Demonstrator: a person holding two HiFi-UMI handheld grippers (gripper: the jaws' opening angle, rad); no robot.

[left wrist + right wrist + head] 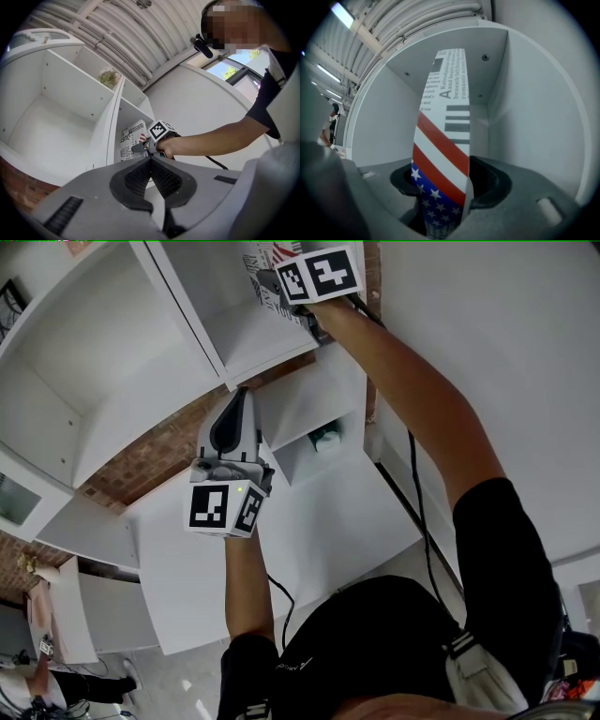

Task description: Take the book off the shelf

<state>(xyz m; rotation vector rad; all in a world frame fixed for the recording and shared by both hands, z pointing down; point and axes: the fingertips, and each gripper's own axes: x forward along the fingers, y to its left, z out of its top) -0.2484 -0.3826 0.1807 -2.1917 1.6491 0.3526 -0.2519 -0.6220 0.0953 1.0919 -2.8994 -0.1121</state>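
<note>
The book (pixel 445 117) stands upright in a white shelf compartment (pixel 525 122), with newspaper print above and a stars-and-stripes pattern below. My right gripper (pixel 443 187) is around its spine, with a pad against each side. In the head view the right gripper (pixel 277 287) is raised to that compartment at the book (pixel 258 259). The left gripper view shows the book (pixel 131 140) and the right gripper (pixel 139 148) from the side. My left gripper (pixel 242 401) hangs lower, apart from the book, with its jaws (pixel 151 159) together on nothing.
The white cube shelf (pixel 187 306) has several bare compartments, with a brick wall (pixel 159 451) behind it. A small plant (pixel 108 77) sits on a higher shelf. A small green object (pixel 325 439) lies in a lower compartment. A cable runs along the right arm.
</note>
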